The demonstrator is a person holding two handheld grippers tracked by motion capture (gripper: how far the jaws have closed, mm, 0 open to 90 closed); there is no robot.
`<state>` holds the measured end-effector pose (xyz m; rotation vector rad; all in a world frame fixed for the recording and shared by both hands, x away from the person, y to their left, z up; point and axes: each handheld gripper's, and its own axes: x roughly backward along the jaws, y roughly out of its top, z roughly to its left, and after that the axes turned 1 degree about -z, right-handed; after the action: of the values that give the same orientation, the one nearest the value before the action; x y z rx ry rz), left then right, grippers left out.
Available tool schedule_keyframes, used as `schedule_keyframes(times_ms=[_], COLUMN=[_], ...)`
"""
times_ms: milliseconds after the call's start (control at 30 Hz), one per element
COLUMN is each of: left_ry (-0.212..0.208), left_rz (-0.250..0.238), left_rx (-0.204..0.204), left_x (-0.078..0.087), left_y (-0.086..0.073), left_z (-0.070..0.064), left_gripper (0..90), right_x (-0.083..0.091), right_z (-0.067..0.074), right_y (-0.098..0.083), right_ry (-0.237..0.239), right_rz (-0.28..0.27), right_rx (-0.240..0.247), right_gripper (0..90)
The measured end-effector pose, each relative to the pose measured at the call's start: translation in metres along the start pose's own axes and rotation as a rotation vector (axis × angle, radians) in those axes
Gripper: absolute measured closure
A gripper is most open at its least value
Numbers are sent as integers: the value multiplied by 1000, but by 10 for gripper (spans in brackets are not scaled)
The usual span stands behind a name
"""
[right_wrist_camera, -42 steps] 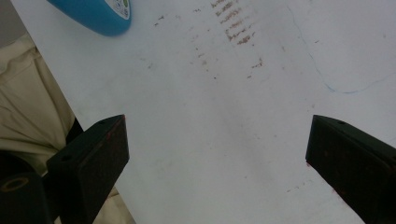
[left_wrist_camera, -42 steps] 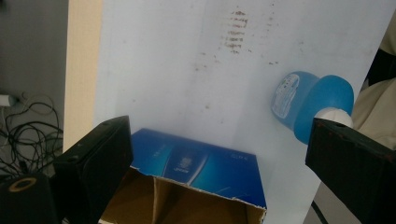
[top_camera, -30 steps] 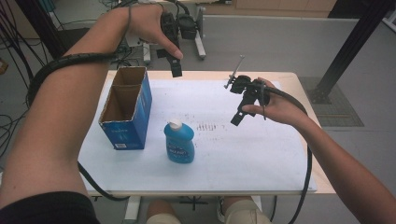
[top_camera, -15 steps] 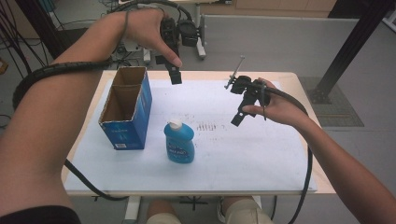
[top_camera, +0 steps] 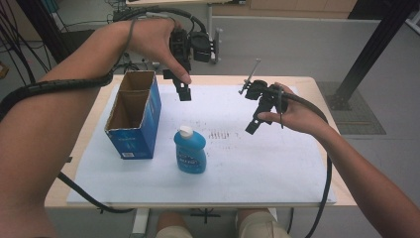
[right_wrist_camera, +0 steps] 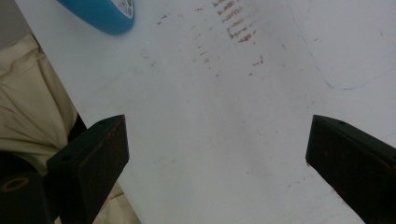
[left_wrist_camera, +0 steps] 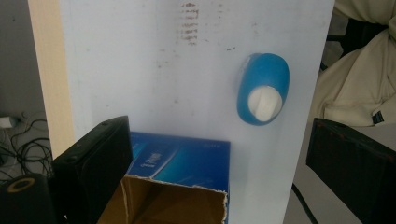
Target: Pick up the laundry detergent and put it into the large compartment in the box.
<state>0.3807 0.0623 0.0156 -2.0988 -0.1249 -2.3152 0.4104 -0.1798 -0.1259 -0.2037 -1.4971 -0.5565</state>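
My left gripper [top_camera: 184,92] hangs with jaws wide apart, above the open blue cardboard box [top_camera: 132,116], which looks empty. The blue bottle [top_camera: 190,150] with white cap stands beyond it; its label is unreadable. My right gripper [top_camera: 251,127], jaws also spread, holds nothing, well right of the bottle.

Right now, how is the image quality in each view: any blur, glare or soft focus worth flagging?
High view: even light, faint shadows, slightly soft, bottle label unreadable. Left gripper view: bottle cap washed out, box print smeared, near jaws blurred. Right gripper view: white sheet bright with no harsh glare, its marks legible, jaws soft at the edges.
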Motion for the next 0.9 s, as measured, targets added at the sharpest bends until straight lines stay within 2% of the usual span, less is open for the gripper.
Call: schedule_keyframes(times_ms=[567, 900], left_ry=[-3, -18], left_rz=[15, 15], left_rx=[-54, -56], left_x=[-1, -7], left_y=[7, 4], left_z=[-21, -25], left_gripper=[70, 69], right_x=[7, 6], right_z=[6, 6], right_y=[-5, -4], right_ry=[-11, -8], right_rz=[-13, -11], right_rx=[3, 1], right_gripper=[59, 59])
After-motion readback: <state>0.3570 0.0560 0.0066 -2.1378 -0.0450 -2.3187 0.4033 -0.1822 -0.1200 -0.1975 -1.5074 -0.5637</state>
